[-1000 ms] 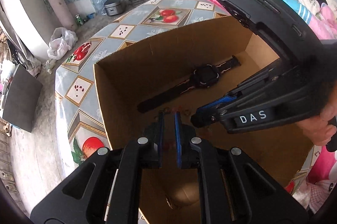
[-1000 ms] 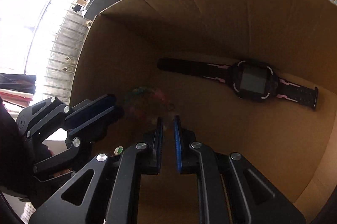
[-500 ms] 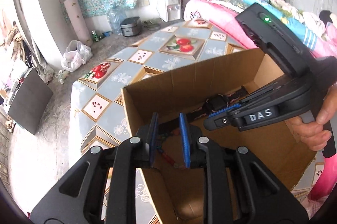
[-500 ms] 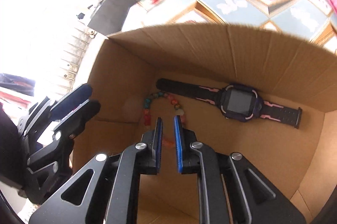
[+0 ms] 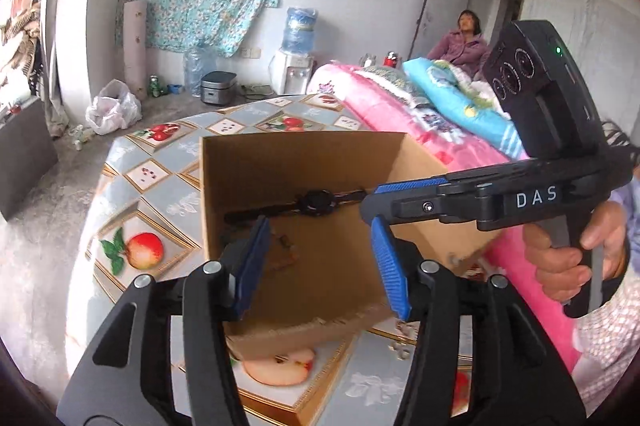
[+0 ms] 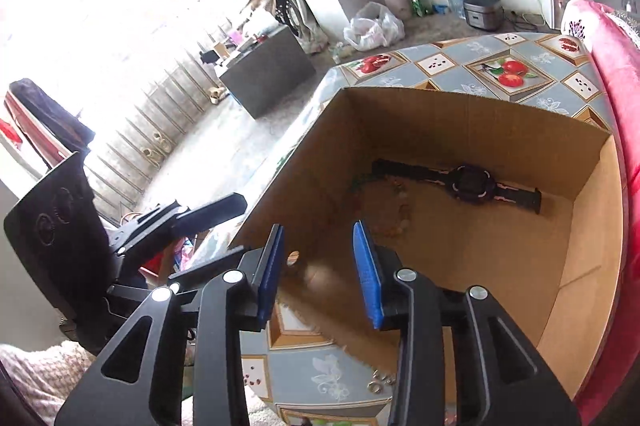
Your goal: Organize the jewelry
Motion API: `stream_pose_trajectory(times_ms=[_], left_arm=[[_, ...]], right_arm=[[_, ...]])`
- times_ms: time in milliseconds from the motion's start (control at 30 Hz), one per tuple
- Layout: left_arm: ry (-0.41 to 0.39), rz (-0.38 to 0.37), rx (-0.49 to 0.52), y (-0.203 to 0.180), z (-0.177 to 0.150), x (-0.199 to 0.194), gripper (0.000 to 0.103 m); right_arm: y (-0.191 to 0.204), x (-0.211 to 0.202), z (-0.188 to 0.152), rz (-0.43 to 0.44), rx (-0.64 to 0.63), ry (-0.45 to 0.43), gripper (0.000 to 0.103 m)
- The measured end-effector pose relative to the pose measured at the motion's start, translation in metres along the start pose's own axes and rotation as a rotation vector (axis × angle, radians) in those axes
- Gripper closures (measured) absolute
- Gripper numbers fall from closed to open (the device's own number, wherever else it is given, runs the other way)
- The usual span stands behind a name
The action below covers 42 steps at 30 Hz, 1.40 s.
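With the smartwatch (image 6: 472,182) and beaded bracelet (image 6: 394,204) lying in the cardboard box (image 6: 460,114) on the counter (image 6: 516,66), both the left gripper (image 5: 320,266) and right gripper (image 6: 320,266) hold wide, empty jaws (above the rim), so reach next for the small rings (image 6: 380,384) beside the box

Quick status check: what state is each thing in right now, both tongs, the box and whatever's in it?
Left tongs: open, empty, above the box's near edge.
Right tongs: open, empty, at the box's near edge.
Box: open-topped, on the table.
Watch: lying flat in the box by the far wall, strap unbuckled.
Bead bracelet: lying on the box floor, beside the watch.
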State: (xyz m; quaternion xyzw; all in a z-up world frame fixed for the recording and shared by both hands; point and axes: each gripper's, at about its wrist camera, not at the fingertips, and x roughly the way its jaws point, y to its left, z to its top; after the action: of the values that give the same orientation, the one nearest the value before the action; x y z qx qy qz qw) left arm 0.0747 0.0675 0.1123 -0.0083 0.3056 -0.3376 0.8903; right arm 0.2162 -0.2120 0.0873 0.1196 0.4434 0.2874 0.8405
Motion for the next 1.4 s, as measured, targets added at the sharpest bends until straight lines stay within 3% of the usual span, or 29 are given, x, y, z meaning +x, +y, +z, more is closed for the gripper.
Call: stream_pose_trajectory(times_ms=[100,233,333,467,800,900,1067,1200,1400], left_arm=[[-0.013,-0.052,0.014,-0.017,-0.026,-0.014,0.046],[-0.010,-0.051,0.055,-0.035,-0.054,-0.025,0.039],[0.013,-0.002,0.091,-0.042,-0.068,-0.016,0.036],[0.079,0.122,0.112,-0.042,-0.080,0.011,0.036],[0.070,0.194,0.093,-0.031,-0.077,0.035,0.033],[0.060,0.228,0.138,-0.038,-0.080,0.039,0.031],[0.056,0.234,0.179,-0.043,-0.079,0.048,0.031],[0.049,0.232,0.151,-0.032,-0.071,0.057,0.031],[0.027,0.238,0.124,-0.018,-0.060,0.072,0.031]], right_arm=[[0.008,-0.016,-0.036,-0.015,0.009,-0.039,0.063],[0.006,-0.035,-0.078,-0.038,0.068,-0.090,0.063],[-0.003,-0.039,-0.102,-0.056,0.126,-0.094,0.063],[-0.033,-0.025,-0.121,-0.132,0.231,-0.059,0.063],[-0.069,-0.024,-0.118,-0.188,0.337,-0.090,0.069],[-0.076,-0.027,-0.115,-0.183,0.351,-0.103,0.072],[-0.085,-0.028,-0.115,-0.178,0.353,-0.133,0.072],[-0.088,-0.023,-0.112,-0.160,0.339,-0.152,0.072],[-0.089,-0.010,-0.104,-0.203,0.278,-0.165,0.072]])
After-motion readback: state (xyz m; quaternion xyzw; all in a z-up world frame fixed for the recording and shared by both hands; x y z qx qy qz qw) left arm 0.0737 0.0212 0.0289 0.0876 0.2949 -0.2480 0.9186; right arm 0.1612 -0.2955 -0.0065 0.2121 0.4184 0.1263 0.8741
